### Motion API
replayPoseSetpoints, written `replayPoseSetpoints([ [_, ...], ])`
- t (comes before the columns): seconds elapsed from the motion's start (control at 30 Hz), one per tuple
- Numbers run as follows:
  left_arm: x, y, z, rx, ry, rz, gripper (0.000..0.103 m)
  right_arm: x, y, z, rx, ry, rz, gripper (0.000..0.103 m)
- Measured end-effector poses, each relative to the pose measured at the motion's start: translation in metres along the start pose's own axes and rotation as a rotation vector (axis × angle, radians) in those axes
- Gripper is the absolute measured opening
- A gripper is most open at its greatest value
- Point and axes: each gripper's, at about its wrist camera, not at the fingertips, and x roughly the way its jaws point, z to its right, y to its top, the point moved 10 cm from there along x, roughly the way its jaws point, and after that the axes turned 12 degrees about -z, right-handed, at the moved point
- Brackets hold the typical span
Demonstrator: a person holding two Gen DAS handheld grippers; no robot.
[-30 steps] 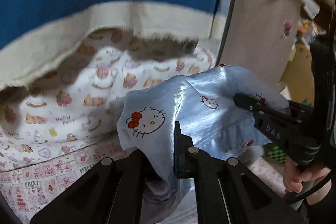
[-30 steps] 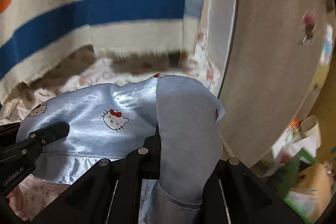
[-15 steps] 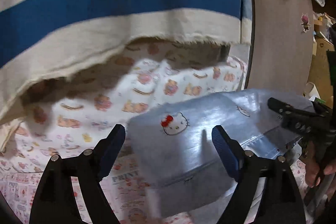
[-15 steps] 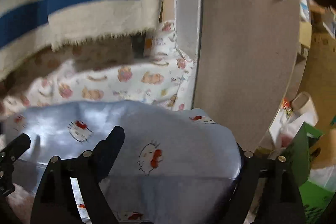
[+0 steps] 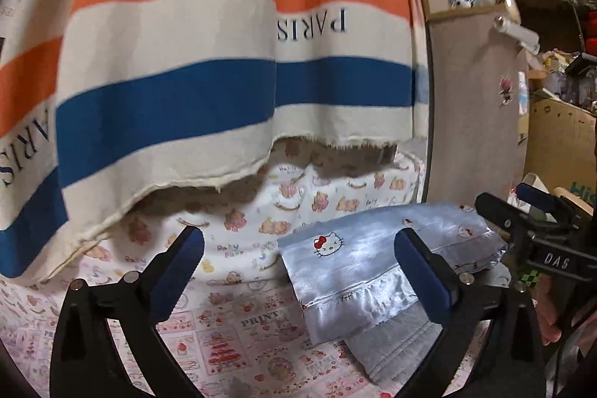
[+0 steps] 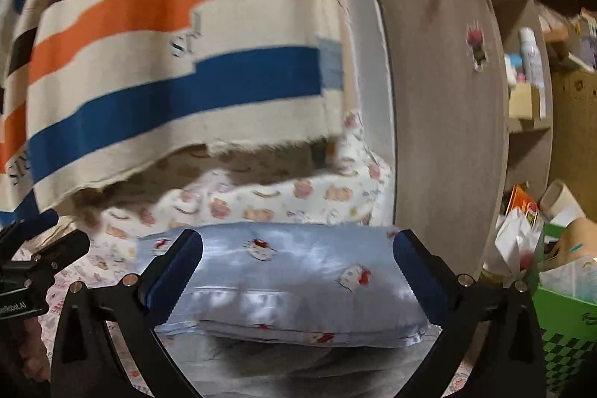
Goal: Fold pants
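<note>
1. Pale blue satin pants [image 5: 373, 263] with cat-face print are seen folded into a flat bundle, lying on the patterned bedsheet [image 5: 238, 323], near the right edge of the bed.
2. Left gripper [image 5: 298, 271] is held above the sheet, jaws spread wide, nothing pinched; its right finger overlaps the pants in view.
3. Right gripper [image 6: 298, 271] is held with jaws spread, pants [image 6: 291, 278] framed between the fingers, not clamped.
4. A striped blanket [image 5: 209, 62] is hung at the far side.
5. A grey-brown panel [image 6: 444, 137] is seen to the right.

Both wrist views look forward, low and close over the bed [image 5: 238, 334]; both share the pants [image 5: 373, 256] [image 6: 298, 271] and blanket [image 5: 209, 69] [image 6: 179, 88].
</note>
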Motion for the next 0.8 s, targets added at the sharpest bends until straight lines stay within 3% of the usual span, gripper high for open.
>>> replayPoseSetpoints([
  [0.3,-0.022,-0.019,-0.013,0.008,0.012,0.062,0.102,-0.033,-0.006,-0.029,-0.036,0.016,0.122,0.102],
  [0.57,-0.026,-0.049,-0.026,-0.044,-0.052,0.125,0.102,-0.01,-0.037,-0.047,-0.029,0.033,0.1,0.102],
  [0.8,-0.016,-0.065,-0.034,-0.042,0.011,0.125,0.102,0.008,-0.057,-0.044,-0.035,0.001,0.069,0.102],
])
